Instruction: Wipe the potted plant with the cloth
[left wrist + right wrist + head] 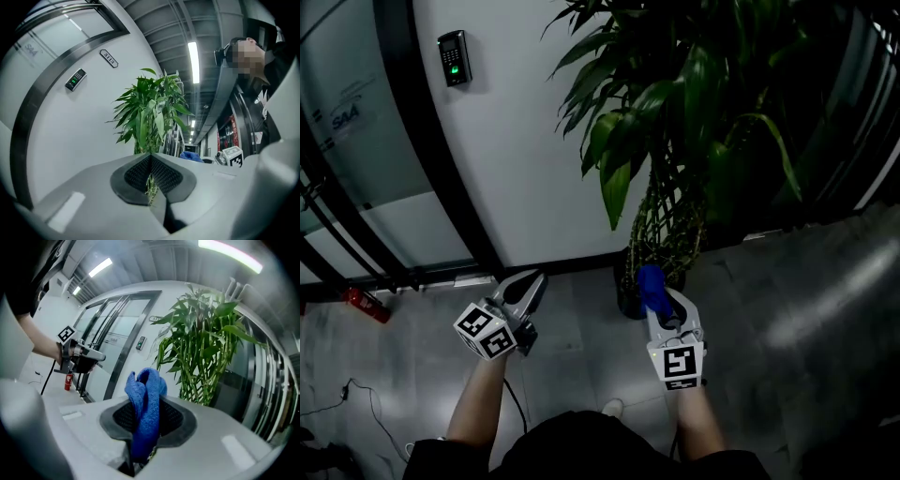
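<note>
The potted plant [694,103] stands against the white wall, its long green leaves above a bundle of stalks and a dark pot [630,292] on the grey floor. My right gripper [660,298] is shut on a blue cloth [650,286], held just in front of the pot and below the leaves. In the right gripper view the cloth [145,401] sticks up between the pads, with the plant [206,343] beyond. My left gripper [533,281] is shut with nothing in it, to the left of the pot. Its own view shows the plant [150,112] ahead.
A glass door with black frames [356,187] fills the left. A keypad [453,58] is on the wall. A red fire extinguisher [366,305] and a cable [356,394] lie at the lower left. Dark glass panels [862,112] stand right of the plant.
</note>
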`<state>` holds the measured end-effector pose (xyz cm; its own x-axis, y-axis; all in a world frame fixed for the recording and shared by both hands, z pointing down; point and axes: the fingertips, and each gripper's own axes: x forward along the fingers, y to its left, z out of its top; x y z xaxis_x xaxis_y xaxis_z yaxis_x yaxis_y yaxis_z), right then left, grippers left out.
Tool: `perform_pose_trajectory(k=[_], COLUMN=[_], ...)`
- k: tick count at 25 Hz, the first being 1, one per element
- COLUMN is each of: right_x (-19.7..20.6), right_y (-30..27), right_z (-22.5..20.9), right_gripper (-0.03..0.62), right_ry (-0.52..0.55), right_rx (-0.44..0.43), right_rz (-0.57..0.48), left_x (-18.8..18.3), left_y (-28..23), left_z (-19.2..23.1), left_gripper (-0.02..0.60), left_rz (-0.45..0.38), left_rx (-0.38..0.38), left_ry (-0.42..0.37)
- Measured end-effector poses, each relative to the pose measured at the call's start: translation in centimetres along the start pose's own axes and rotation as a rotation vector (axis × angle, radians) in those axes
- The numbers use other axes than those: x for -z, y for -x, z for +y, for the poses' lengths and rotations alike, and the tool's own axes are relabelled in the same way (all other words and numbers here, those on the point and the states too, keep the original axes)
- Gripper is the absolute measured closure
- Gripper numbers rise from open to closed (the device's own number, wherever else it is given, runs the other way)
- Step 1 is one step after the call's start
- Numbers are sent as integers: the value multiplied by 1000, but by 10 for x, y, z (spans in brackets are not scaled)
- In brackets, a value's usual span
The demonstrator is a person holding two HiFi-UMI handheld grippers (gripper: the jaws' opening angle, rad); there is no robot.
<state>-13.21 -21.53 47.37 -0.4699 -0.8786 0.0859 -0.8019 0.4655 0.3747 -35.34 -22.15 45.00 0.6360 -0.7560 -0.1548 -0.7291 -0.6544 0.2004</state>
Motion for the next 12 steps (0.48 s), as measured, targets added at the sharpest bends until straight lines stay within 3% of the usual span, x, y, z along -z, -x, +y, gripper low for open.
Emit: perform_pose_trajectory(k=[4,9,12], right_x=[-27,-56,-62], right_y=[20,40,60], right_z=[23,79,107], right_gripper=[507,507,507], right_ry=[-25,-109,-112], right_rx=[75,88,117], right_rz=[-1,-15,11], left_x=[-13,-19,-25], left_y=[38,78,102], left_z=[7,18,14], left_gripper=[575,575,575], left_rz=[1,71,52], left_rx=[37,-4,10], left_ry=[-54,-198,-197])
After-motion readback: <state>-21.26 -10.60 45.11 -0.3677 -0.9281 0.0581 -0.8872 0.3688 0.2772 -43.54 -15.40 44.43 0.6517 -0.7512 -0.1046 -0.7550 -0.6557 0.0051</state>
